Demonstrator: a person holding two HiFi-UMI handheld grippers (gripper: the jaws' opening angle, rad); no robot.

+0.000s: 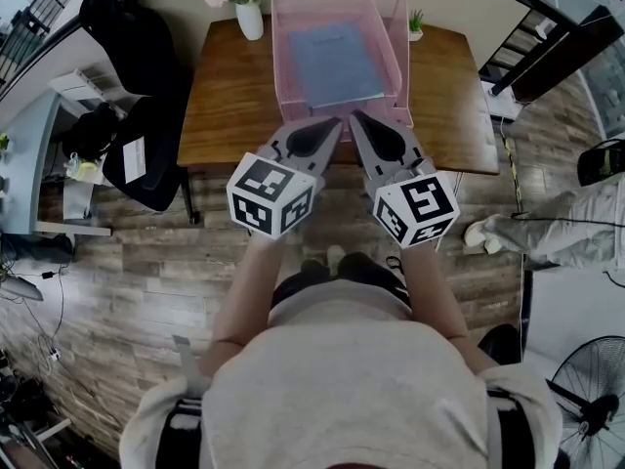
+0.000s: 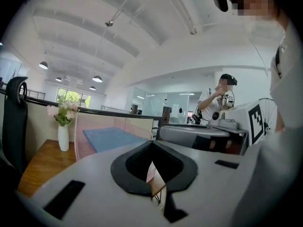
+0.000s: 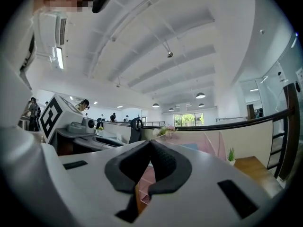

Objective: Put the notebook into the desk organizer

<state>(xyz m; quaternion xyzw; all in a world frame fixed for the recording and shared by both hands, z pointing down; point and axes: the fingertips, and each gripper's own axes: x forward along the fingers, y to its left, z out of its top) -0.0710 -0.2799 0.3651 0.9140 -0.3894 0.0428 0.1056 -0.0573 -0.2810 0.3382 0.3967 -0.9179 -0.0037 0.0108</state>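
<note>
I see the desk [image 1: 220, 115] just ahead of both tongs. The pink desk organizer [image 1: 283, 57] sits right past the tips, with the blue notebook [image 1: 337, 62] flat inside. The left gripper [image 1: 335, 122] and right gripper [image 1: 355, 116] are side by side, jaws fully together, nothing between them

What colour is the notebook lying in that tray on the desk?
The notebook is blue, inside the pink desk organizer; the head view shows it best.
</note>
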